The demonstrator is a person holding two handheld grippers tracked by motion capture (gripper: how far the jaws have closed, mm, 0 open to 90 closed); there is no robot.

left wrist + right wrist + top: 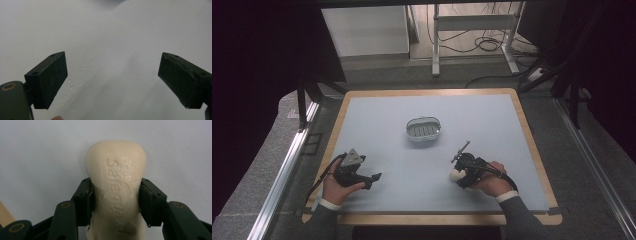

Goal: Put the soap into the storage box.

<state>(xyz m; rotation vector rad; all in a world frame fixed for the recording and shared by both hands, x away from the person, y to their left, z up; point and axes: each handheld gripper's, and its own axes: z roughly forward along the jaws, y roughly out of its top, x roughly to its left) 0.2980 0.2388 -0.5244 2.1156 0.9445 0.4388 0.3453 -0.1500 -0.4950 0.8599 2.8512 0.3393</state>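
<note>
A cream bar of soap point(116, 187) with raised lettering sits between the two black jaws of my right gripper point(115, 200), which is shut on its sides. In the high view the soap point(456, 174) shows as a pale lump under the right gripper point(462, 176), low over the grey mat at front right. A white oval soap dish point(423, 129) with a slotted insert stands at the mat's centre, apart from both grippers. My left gripper point(375, 178) rests at front left, open, and its jaws point(112, 82) stand wide apart over bare mat.
The grey mat point(427, 110) covers a wooden-edged table point(532, 145). Metal rails point(287, 165) run along both sides. Behind the table stand a white desk frame point(472, 25) and loose cables point(487, 45) on the floor.
</note>
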